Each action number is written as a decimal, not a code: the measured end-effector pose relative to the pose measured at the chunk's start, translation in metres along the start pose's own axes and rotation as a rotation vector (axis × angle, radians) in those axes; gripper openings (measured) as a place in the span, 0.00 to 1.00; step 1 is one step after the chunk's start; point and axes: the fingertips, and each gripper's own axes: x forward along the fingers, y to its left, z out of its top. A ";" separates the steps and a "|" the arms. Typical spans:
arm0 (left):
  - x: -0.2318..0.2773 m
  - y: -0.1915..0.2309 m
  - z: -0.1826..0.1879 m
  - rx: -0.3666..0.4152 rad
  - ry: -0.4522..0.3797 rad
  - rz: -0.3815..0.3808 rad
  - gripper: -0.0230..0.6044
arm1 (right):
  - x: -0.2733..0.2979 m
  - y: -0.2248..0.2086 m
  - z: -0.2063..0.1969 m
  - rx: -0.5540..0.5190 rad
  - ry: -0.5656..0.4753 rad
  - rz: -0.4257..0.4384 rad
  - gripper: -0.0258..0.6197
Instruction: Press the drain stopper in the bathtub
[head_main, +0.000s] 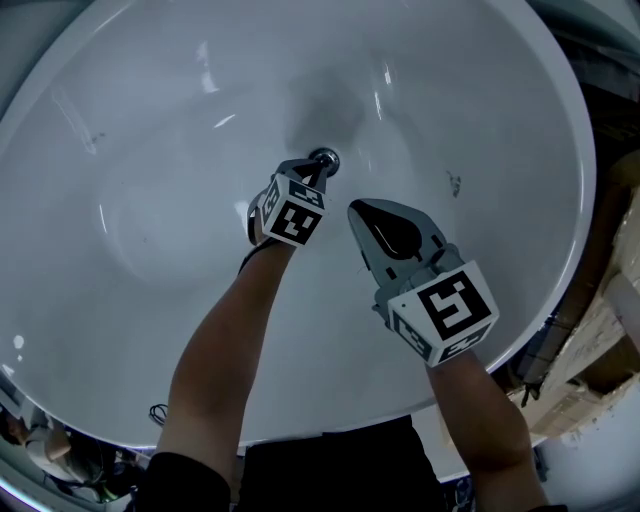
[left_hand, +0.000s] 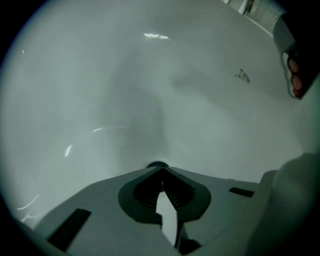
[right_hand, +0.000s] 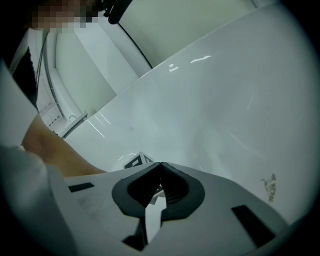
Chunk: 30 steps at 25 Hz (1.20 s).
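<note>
A round chrome drain stopper (head_main: 326, 159) sits at the bottom of the white bathtub (head_main: 150, 200). My left gripper (head_main: 320, 168) is shut, its closed tips resting on the stopper's near edge. In the left gripper view only a dark sliver of the stopper (left_hand: 156, 164) shows past the closed left gripper (left_hand: 161, 169). My right gripper (head_main: 354, 207) is shut and empty, held above the tub floor to the right of the stopper and apart from it. In the right gripper view the right gripper (right_hand: 161, 163) shows closed tips, with the left gripper's marker cube (right_hand: 133, 161) beyond them.
A small dark smudge (head_main: 453, 183) marks the tub wall to the right; the same smudge (left_hand: 243, 76) shows in the left gripper view. Beyond the tub's right rim (head_main: 585, 200) lie wooden debris and rubble (head_main: 590, 340). A person's forearm (right_hand: 55, 150) crosses the right gripper view.
</note>
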 end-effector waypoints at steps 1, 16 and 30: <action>0.006 0.000 -0.002 0.001 0.009 -0.001 0.07 | -0.002 -0.001 -0.001 0.001 0.002 -0.004 0.06; 0.060 0.002 -0.026 0.156 0.151 0.009 0.07 | -0.009 -0.018 0.016 0.074 -0.083 -0.025 0.06; 0.063 0.004 -0.026 0.211 0.210 0.023 0.07 | -0.011 -0.025 0.026 0.113 -0.132 -0.033 0.06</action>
